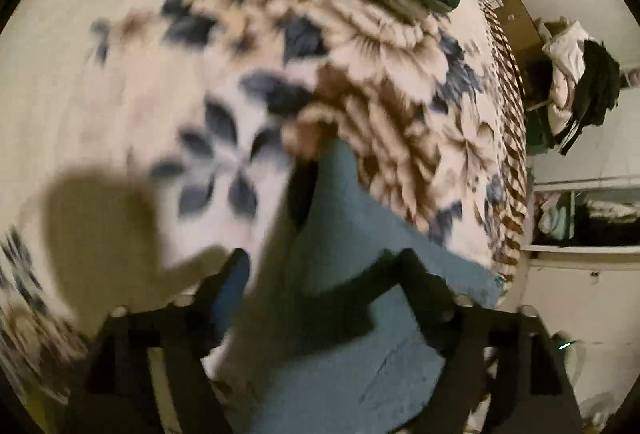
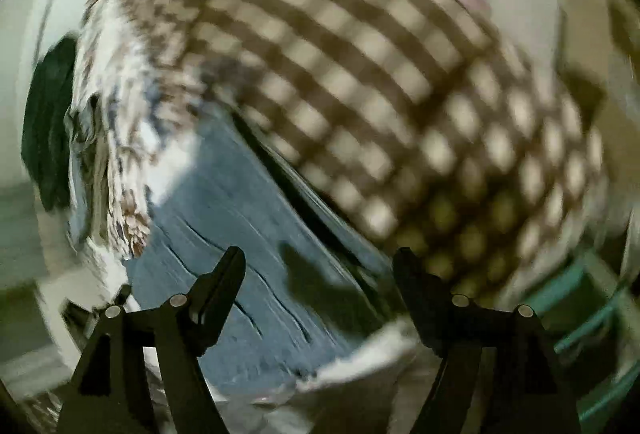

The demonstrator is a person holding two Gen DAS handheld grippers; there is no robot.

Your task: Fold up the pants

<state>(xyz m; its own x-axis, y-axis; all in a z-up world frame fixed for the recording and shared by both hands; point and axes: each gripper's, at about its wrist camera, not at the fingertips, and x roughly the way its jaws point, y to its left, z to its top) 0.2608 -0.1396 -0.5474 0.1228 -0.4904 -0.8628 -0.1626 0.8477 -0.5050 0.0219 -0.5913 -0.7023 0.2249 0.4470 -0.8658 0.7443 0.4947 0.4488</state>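
Blue pants (image 1: 344, 218) lie on your floral blanket (image 1: 120, 81), near its edge; left gripper (image 1: 324, 262) and right gripper (image 2: 320, 258) both gape, gripping nothing.

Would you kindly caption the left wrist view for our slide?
Open left gripper above blue pants lying on a floral blanket.

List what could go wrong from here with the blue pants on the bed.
1. Both views are motion-blurred, so closing the left gripper or right gripper now may miss the blue pants.
2. Jaws stand open with the pants below; a bite could catch the floral blanket too.
3. The pants lie near the bed's edge and might slide off.
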